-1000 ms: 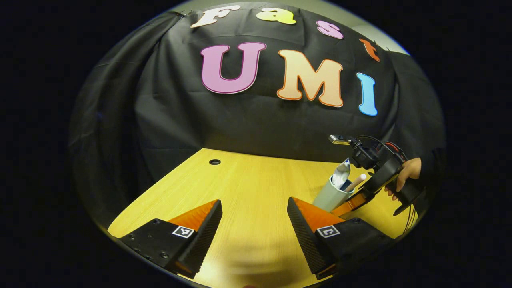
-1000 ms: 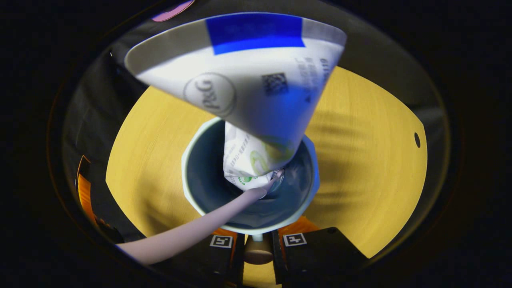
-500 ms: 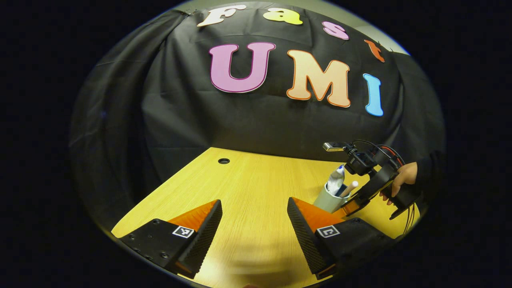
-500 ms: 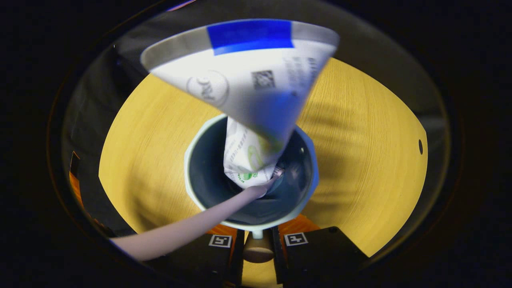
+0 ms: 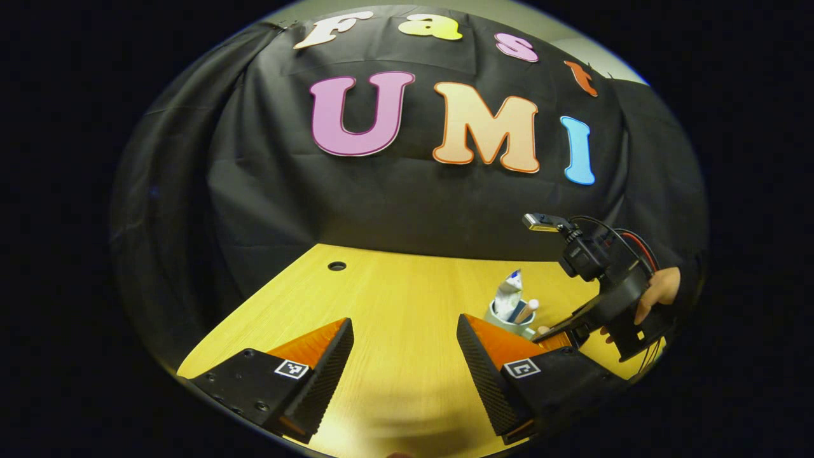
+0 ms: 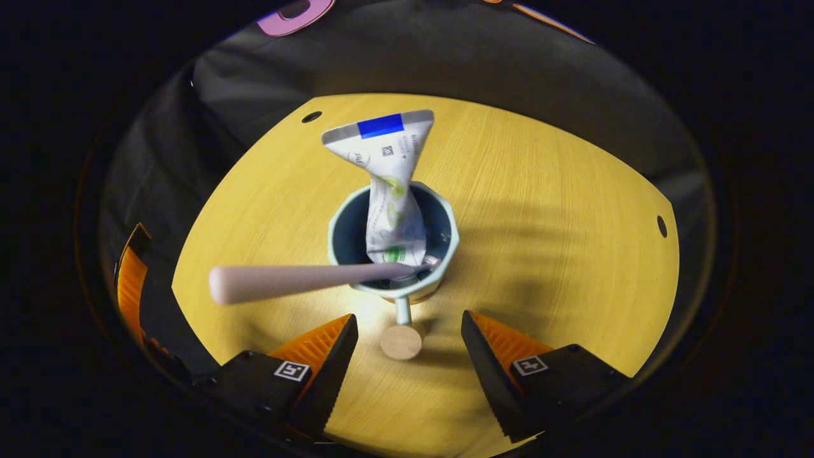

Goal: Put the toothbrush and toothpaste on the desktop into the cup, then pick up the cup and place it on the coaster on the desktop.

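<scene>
- Your right gripper [image 6: 407, 346] has its jaws spread wide with nothing between the fingers; it hangs just short of the cup [image 6: 393, 254] and above the desktop [image 6: 559, 210].
- The cup stands upright on the wooden desktop, its handle with the round wooden end [image 6: 401, 341] pointing toward you, into the gap between the right gripper's fingers without touching either.
- The toothpaste [image 6: 389, 184] stands in the cup, crimped end up.
- The toothbrush [image 6: 299, 281] leans out over the cup's left rim, handle end outward.
- Your left gripper [image 5: 405, 356] is also wide open and empty, low over bare desktop.
- In the left gripper view, the cup [image 5: 509, 321] sits to the right, partly behind that gripper's right finger, with your hand [image 5: 658, 292] holding the right gripper beside it.
- I cannot make out the coaster in either view.
</scene>
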`<state>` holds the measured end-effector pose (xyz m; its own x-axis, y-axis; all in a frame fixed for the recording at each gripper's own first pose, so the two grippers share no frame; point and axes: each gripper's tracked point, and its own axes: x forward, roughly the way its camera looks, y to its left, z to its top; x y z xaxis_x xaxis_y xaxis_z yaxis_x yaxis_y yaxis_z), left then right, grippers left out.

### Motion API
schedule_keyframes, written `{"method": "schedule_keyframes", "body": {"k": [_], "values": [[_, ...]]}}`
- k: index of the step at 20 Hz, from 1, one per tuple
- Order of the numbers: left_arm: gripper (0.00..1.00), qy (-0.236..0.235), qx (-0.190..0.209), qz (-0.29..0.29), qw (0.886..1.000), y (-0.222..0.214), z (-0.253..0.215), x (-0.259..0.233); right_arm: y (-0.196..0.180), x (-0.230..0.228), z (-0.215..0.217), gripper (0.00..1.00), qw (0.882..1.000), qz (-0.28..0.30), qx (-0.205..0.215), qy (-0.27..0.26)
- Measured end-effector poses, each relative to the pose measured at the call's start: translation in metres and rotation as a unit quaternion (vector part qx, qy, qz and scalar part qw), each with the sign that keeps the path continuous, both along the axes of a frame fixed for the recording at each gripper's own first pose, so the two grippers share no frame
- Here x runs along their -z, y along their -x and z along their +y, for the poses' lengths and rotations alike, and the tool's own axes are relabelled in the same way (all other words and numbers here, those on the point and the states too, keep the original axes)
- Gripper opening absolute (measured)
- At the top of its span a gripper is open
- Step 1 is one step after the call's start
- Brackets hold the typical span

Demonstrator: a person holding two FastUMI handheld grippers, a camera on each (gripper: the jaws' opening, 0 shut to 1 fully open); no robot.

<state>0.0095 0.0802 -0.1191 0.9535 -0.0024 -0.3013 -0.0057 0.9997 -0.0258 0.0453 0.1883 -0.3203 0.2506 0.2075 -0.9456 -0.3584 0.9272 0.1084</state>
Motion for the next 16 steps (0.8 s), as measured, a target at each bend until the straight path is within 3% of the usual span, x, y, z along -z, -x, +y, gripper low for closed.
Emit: {"method": "schedule_keyframes", "body": {"k": [2, 5, 9, 10, 11, 13, 16], "values": [[0.95, 0.001, 0.010, -0.004, 1.000, -0.005, -0.013, -0.006, 0.003, -0.016, -0.010, 0.99, 0.999, -0.036, 0.006, -0.009], [0.95, 0.005, 0.024, -0.007, 1.000, -0.009, -0.035, -0.012, 0.001, -0.044, -0.028, 0.95, 0.995, -0.099, 0.020, -0.028], [0.94, 0.003, 0.041, -0.014, 0.999, -0.012, -0.062, -0.024, -0.003, -0.094, -0.057, 0.99, 0.978, -0.197, 0.042, -0.050], [0.95, 0.006, 0.046, -0.016, 0.999, -0.013, -0.069, -0.027, -0.002, -0.112, -0.063, 0.95, 0.972, -0.224, 0.051, -0.059], [0.95, 0.009, 0.049, -0.017, 0.999, -0.013, -0.076, -0.030, -0.003, -0.130, -0.066, 0.99, 0.963, -0.252, 0.059, -0.072], [0.94, 0.011, 0.053, -0.023, 0.998, -0.014, -0.089, -0.038, -0.004, -0.163, -0.074, 0.95, 0.944, -0.310, 0.072, -0.089], [0.94, 0.016, 0.056, -0.042, 0.997, -0.016, -0.105, -0.054, -0.004, -0.214, -0.097, 0.99, 0.904, -0.405, 0.099, -0.097]]}}
